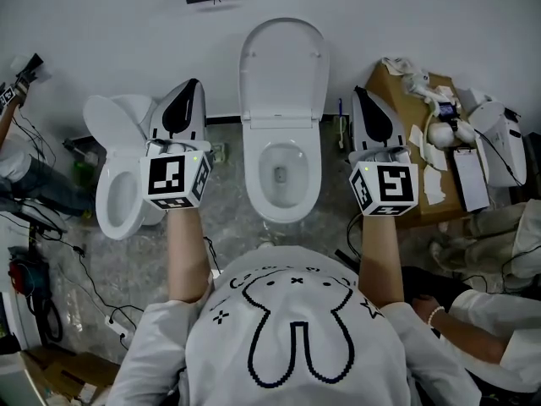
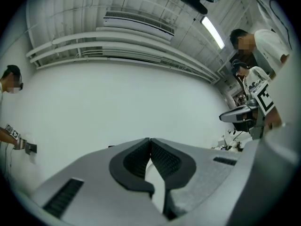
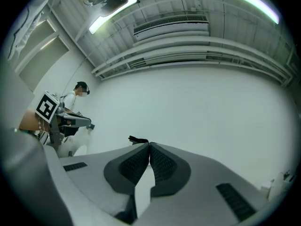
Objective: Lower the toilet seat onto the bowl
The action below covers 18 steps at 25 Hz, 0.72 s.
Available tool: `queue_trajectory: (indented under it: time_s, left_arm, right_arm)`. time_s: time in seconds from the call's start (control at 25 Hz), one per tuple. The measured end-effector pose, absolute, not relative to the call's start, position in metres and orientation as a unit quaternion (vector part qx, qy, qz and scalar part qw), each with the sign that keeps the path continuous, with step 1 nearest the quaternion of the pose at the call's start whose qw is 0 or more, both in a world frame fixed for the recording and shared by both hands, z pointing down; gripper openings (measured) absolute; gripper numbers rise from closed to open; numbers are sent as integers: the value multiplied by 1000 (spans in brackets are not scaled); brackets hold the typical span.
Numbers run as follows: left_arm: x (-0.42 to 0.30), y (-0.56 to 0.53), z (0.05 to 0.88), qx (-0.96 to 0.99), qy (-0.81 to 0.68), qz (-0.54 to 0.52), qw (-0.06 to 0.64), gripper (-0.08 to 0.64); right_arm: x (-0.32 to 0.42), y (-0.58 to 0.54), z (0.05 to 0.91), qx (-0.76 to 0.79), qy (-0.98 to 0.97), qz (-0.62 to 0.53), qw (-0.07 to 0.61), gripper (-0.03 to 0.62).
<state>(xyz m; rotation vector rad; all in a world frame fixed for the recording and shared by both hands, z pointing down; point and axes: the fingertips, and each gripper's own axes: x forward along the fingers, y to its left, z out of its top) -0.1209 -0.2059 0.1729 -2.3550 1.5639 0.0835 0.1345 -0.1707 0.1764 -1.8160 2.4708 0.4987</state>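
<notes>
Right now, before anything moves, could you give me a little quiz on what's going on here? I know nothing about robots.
1. True or false: the left gripper has something clamped between its jaws.
2. The toilet seat in the middle of the head view is: A) raised upright, B) folded down flat, C) taken off.
3. How many toilets show in the head view?
Key: 1. False: its jaws are together on nothing. 2. A. 3. Two: the middle toilet and a second toilet at the left.
</notes>
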Motion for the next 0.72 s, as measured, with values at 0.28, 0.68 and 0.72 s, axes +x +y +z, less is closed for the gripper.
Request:
queue_trajectory:
  time_s: [0.28,0.68,0.72]
  left_arm:
    - [-121,-198,170,-820,548,30,163,10]
    - [-123,-187,166,-816,552,35,170,9]
    - [-123,-186,166,-815,552,35,171,9]
  right_arm:
    - [129,-162,175,-578,798,171,22,28]
    - [122,-154,173,-573,800,176,24,28]
    - [121,-153,173,-573,800,176,24,28]
